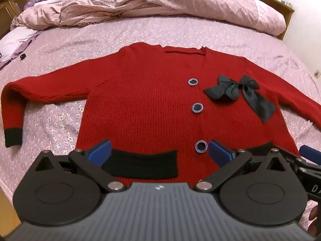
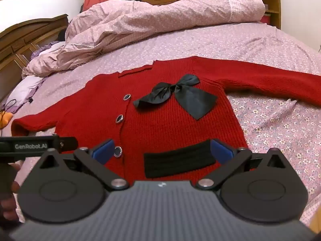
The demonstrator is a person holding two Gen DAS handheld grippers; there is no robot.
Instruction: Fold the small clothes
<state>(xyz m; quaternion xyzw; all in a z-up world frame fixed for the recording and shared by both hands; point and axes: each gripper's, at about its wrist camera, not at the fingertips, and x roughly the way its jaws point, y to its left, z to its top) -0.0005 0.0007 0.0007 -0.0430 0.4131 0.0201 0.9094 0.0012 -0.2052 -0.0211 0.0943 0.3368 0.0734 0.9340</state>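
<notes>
A small red knit cardigan [image 1: 144,100] [image 2: 160,120] lies flat and face up on the bed, both sleeves spread out sideways. It has a black bow [image 1: 240,92] [image 2: 180,96], dark round buttons [image 1: 197,107] down the front and black pocket bands [image 1: 140,163] [image 2: 178,160] near the hem. My left gripper [image 1: 159,150] hovers open above the hem, over the left pocket band. My right gripper [image 2: 161,149] hangs open over the right pocket band. Neither holds anything. The right gripper's finger [image 1: 310,152] shows at the left view's right edge.
The bed sheet [image 1: 60,46] [image 2: 270,120] is lilac with small flowers. A crumpled pink duvet [image 1: 140,2] [image 2: 160,16] is heaped at the far side. A wooden headboard [image 2: 24,40] stands on the left, and a cable and small items [image 2: 8,108] lie by the pillow.
</notes>
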